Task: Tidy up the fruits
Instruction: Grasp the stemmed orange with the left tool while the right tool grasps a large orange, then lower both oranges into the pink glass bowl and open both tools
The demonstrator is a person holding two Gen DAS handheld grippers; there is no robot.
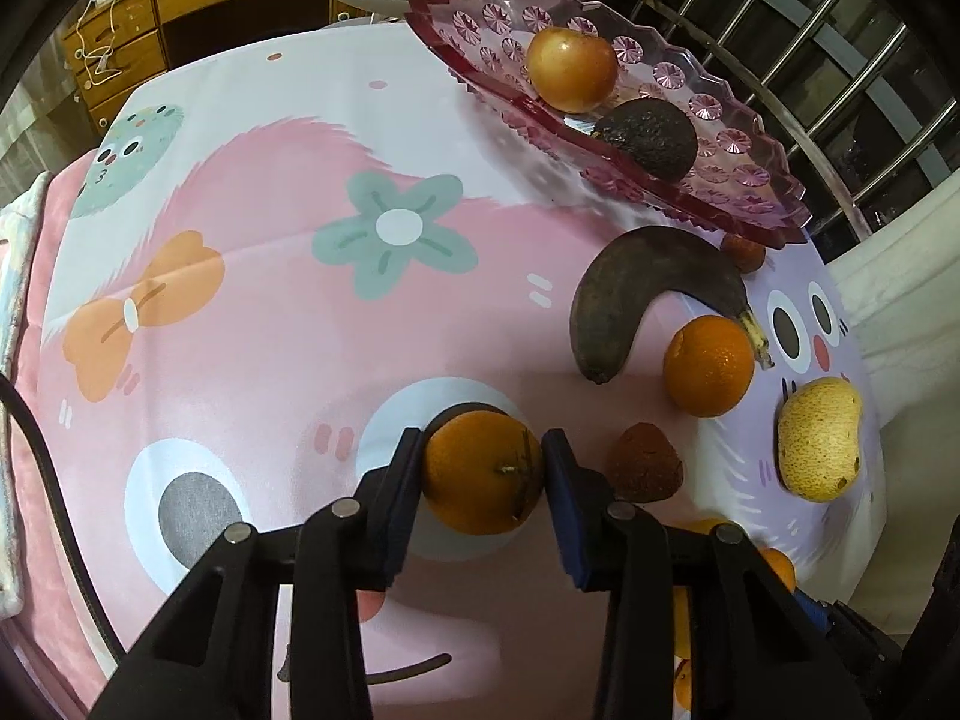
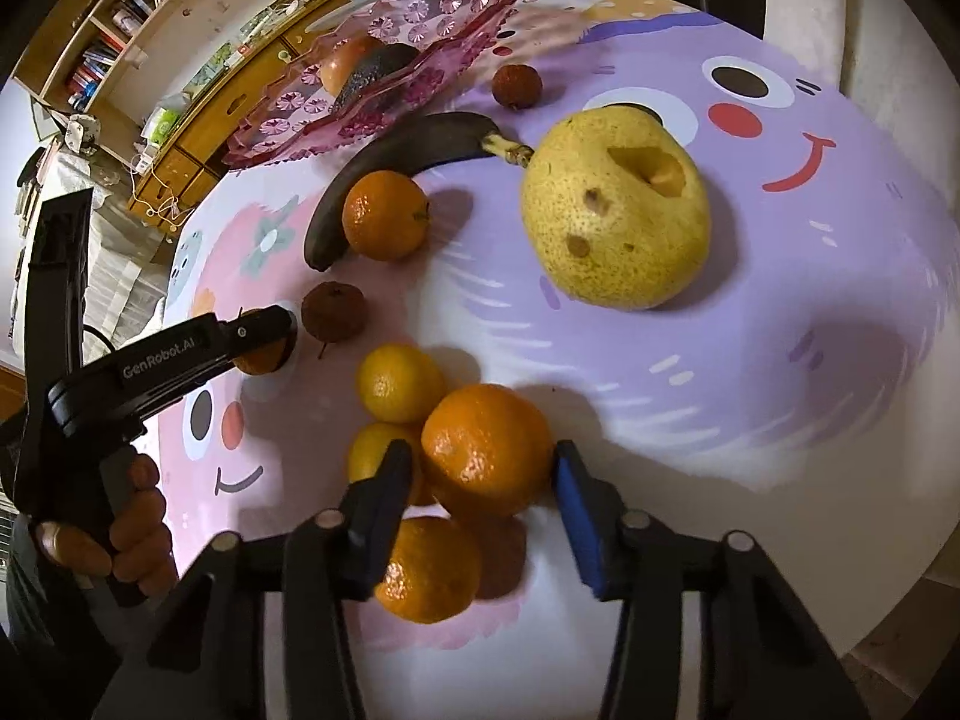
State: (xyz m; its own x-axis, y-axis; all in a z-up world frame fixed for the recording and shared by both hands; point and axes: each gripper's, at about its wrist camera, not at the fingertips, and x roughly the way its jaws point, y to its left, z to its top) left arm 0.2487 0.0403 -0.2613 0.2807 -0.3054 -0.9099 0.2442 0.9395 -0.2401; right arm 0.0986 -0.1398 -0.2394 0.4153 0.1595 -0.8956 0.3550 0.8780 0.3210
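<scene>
Left gripper [image 1: 483,468] angled steeply down, jaws clamping orange [image 1: 483,471]; right gripper [image 2: 480,468] (similarly tilted) apparently gripping tangerine [image 2: 486,450].

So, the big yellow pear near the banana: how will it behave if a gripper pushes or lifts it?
The pear looks rounded, so a push would probably roll it unevenly. Its gouge and brown spots suggest soft flesh that may bruise. As the biggest fruit here, it likely needs wide jaws.
</scene>
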